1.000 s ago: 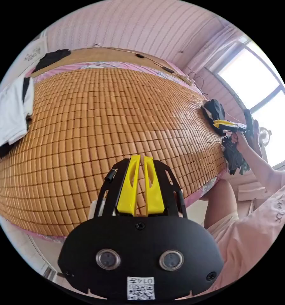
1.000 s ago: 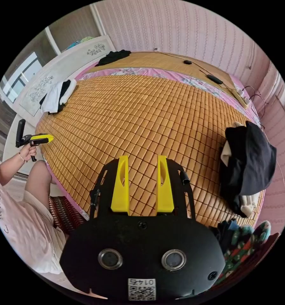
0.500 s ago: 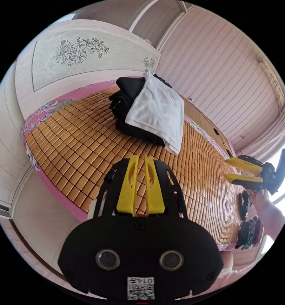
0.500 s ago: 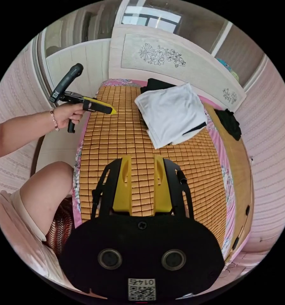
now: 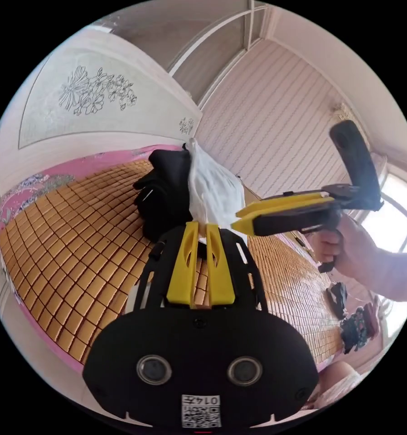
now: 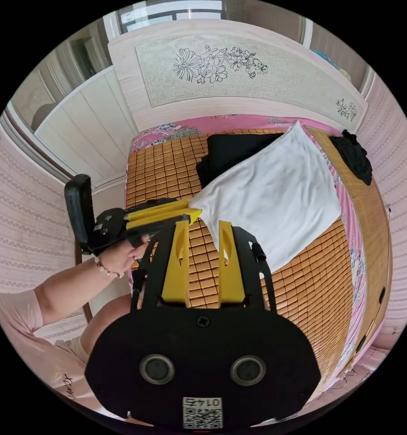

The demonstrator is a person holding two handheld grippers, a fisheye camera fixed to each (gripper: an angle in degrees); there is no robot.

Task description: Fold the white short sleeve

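1. In the right gripper view, the person's arm [image 6: 63,285] comes in from the left, its hand holding the left gripper [image 6: 192,213]; the yellow jaws lie almost together, their tips at the near corner of the white short sleeve [image 6: 276,204]; whether they press on the cloth I cannot tell.
2. The white short sleeve lies folded on the bamboo mat [image 6: 167,167] of the bed, partly over a black garment [image 6: 235,152], close to the headboard [image 6: 221,77]; a second black garment [image 6: 353,156] sits on the wooden ledge at the right.
3. The right gripper [image 6: 202,233] hangs over the mat with its 2 jaws set a narrow gap apart, nothing between them; the right one overlaps the shirt's near edge in this view.
4. In the left gripper view, the black garment [image 5: 165,195] and the white short sleeve [image 5: 210,190] sit just beyond the left gripper [image 5: 199,226]; its 2 jaws are nearly closed, tips at the cloth's lower edge.
5. To the right, the right gripper [image 5: 239,219] reaches in with jaws narrowly parted, held by a hand [image 5: 344,247].
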